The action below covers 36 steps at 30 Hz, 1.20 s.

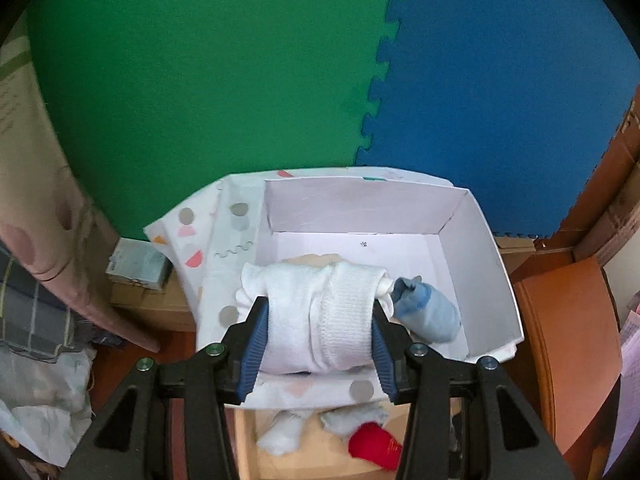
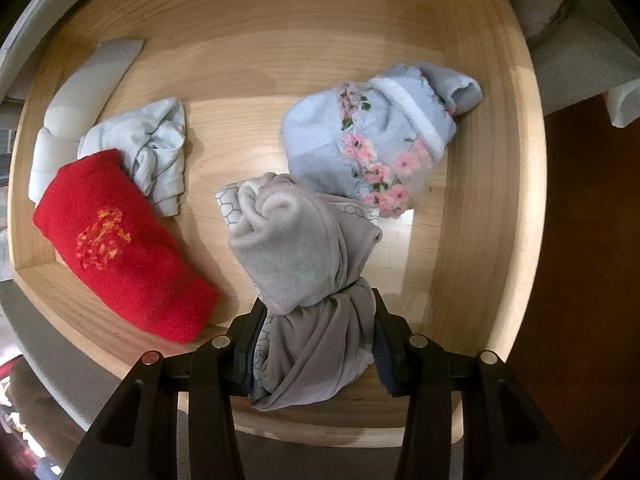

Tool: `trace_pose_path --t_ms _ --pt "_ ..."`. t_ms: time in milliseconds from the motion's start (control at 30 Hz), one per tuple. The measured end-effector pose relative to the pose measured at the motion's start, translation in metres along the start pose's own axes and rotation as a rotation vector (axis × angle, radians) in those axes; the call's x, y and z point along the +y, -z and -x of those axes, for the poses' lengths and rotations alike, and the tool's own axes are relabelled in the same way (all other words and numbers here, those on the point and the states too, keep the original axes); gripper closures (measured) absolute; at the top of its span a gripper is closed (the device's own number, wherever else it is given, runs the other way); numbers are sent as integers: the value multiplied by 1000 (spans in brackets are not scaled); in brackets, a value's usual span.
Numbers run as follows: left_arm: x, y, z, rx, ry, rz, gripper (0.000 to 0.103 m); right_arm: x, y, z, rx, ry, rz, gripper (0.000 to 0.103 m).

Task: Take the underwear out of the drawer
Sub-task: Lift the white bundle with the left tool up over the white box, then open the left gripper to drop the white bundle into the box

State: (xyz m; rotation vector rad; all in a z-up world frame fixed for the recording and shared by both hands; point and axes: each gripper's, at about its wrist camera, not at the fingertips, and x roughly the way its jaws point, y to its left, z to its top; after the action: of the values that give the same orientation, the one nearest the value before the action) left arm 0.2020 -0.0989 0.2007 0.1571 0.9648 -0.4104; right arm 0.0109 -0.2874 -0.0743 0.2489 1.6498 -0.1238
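In the left wrist view my left gripper [image 1: 318,320] is shut on a rolled white bundle of underwear [image 1: 320,312], held above a white cardboard box [image 1: 480,248]. A rolled blue bundle [image 1: 430,312] lies inside the box. In the right wrist view my right gripper [image 2: 316,312] points down into the wooden drawer [image 2: 480,200] and is shut on a grey rolled bundle [image 2: 304,256]. Around it in the drawer lie a red bundle [image 2: 120,248], a pale folded piece [image 2: 148,148] and a light blue floral bundle [image 2: 368,144].
Green and blue foam mats [image 1: 240,80] cover the floor behind the box. The box stands on a patterned white cloth [image 1: 208,240]. A small grey carton [image 1: 138,264] sits to its left, brown cardboard [image 1: 568,320] to its right. Below, the drawer shows white and red bundles [image 1: 372,444].
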Motion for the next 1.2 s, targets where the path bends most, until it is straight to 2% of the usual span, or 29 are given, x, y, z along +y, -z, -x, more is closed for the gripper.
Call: trace_pose_path --t_ms 300,533,667,900,1000,1200 --pt "-11 8 -74 119 -49 -4 53 -2 -1 -6 16 -20 6 61" --pt "-8 14 -91 162 -69 22 49 -2 -8 -12 20 -28 6 61" --pt "-5 12 -85 168 -18 48 48 -4 -10 -12 21 -26 5 61" --pt "1 19 -33 64 -34 42 47 1 -11 -13 27 -14 6 61" --pt "12 35 -12 37 -30 60 46 4 -11 -14 28 -4 10 61" --pt "37 90 2 38 -99 89 44 11 -11 -16 31 26 15 61"
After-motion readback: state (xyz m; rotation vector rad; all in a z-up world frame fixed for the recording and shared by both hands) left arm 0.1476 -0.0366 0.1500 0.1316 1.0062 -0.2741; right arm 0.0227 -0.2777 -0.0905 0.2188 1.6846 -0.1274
